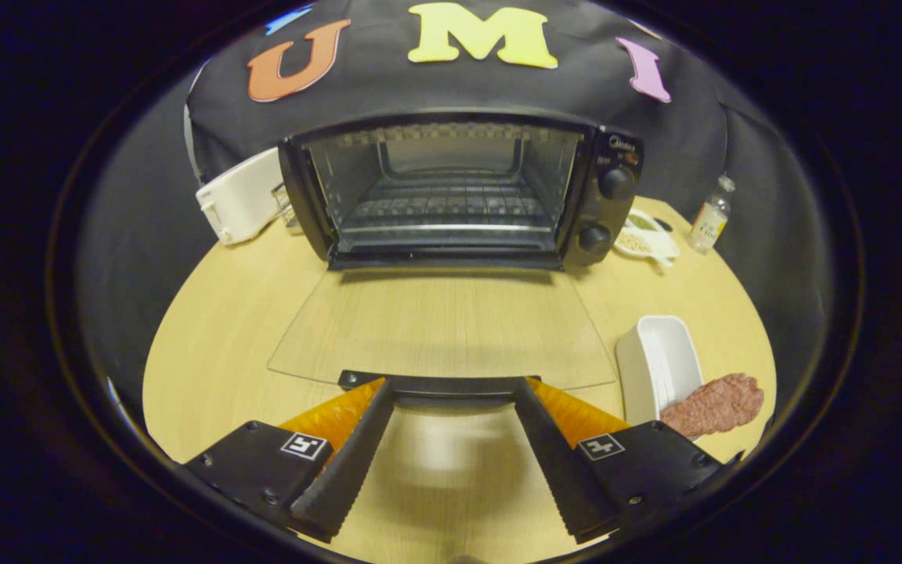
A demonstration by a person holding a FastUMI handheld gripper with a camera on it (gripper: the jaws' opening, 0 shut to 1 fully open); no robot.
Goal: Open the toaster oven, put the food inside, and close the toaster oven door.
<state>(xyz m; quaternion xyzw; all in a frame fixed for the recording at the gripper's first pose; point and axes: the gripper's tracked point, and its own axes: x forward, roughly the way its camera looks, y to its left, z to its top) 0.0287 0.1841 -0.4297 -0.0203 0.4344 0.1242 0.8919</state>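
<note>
The gripper (451, 384) hangs low over the wooden desk (208, 345), its jaws released and spread wide, the 2 fingertips at either end of the dark handle bar (451, 385) of the toaster oven door (443, 321); whether they touch it I cannot tell. That glass door lies folded flat on the desk at 12 o'clock from the jaws. At 3 o'clock from the jaws, well clear of them, a slab of raw meat (717, 403) rests at the near end of a white rectangular dish (658, 364). Beyond the door, the toaster oven (459, 192) stands open, its wire rack (447, 207) bare, with 2 knobs (606, 210) on its right panel. At 10 o'clock of the oven sits a white toaster (239, 197). At 3 o'clock of the oven are small white dishes (647, 235) and, farther, a clear bottle (711, 215).
</note>
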